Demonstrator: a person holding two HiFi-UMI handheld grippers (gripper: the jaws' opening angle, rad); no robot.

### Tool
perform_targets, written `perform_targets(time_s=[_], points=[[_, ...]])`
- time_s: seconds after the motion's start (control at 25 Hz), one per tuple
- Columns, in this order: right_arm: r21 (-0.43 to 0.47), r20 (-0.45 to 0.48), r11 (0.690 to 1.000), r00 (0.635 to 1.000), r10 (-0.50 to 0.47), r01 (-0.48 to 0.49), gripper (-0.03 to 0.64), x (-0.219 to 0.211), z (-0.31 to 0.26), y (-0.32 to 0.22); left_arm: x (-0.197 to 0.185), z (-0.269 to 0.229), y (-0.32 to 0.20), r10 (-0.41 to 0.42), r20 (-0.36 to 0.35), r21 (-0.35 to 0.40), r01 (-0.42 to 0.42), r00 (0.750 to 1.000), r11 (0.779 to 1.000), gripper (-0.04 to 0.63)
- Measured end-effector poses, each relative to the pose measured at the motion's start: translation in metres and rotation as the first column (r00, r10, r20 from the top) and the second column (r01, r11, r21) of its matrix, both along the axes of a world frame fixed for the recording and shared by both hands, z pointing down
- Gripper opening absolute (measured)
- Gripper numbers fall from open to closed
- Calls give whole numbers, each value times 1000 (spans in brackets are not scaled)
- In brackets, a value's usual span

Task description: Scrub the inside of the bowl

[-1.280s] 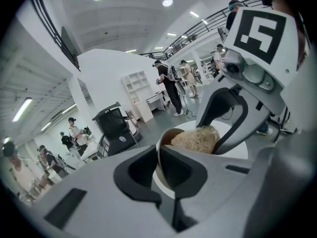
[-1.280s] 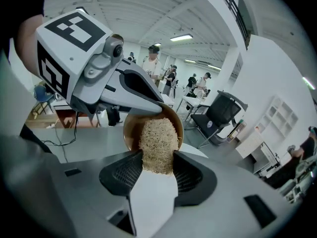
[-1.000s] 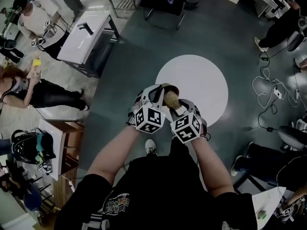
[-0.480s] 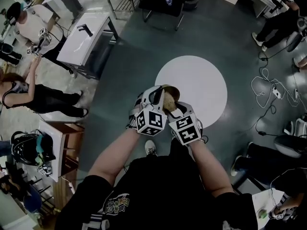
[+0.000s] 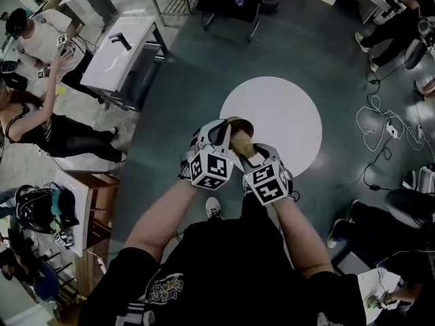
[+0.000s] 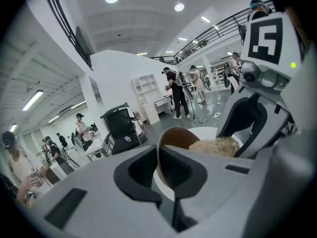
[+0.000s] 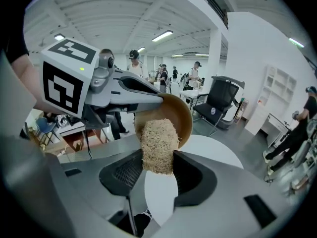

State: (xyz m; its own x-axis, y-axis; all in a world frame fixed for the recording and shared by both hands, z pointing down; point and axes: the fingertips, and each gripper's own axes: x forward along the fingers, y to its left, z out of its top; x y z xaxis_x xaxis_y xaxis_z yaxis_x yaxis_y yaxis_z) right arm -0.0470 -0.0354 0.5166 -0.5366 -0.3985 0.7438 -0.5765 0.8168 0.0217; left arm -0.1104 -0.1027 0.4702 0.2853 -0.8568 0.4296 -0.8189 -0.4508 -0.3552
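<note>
Over a grey hall floor (image 5: 190,80), the left hand-held gripper (image 6: 166,170) clamps the bowl (image 6: 181,137) by its rim and the right hand-held gripper (image 7: 157,175) grips a scrubbing pad (image 7: 157,143) inside it, so scrubbing seems underway.

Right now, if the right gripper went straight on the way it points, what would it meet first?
The right gripper would drive its tan fibrous scrub pad into the round brown bowl, apparently touching it.

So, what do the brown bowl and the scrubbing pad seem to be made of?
The bowl: smooth brown, soft sheen, thin rim; possibly wood or plastic. The scrubbing pad: pale tan, matte, coarse tangled fibres; probably loofah or similar.
</note>
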Motion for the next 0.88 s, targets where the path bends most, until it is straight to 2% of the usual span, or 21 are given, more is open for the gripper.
perform_targets(time_s=[0.24, 0.48, 0.72, 0.8, 0.88], points=[[80, -23, 996, 999, 34, -32, 201, 16, -10, -11, 12, 6, 8, 57, 43, -13, -57, 997, 998, 20], [168, -11, 986, 1000, 3, -1, 201, 17, -27, -8, 18, 8, 9, 80, 63, -22, -79, 995, 997, 20], [213, 109, 972, 991, 80, -101, 201, 43, -54, -17, 1, 16, 3, 42, 21, -75, -40, 999, 996, 19], [222, 133, 967, 986, 97, -125, 201, 56, -60, -27, 6, 18, 6, 90, -33, -103, -93, 995, 990, 18], [244, 132, 964, 989, 71, -102, 201, 65, -62, -35, 21, 20, 16, 195, -104, -138, -209, 975, 968, 20]])
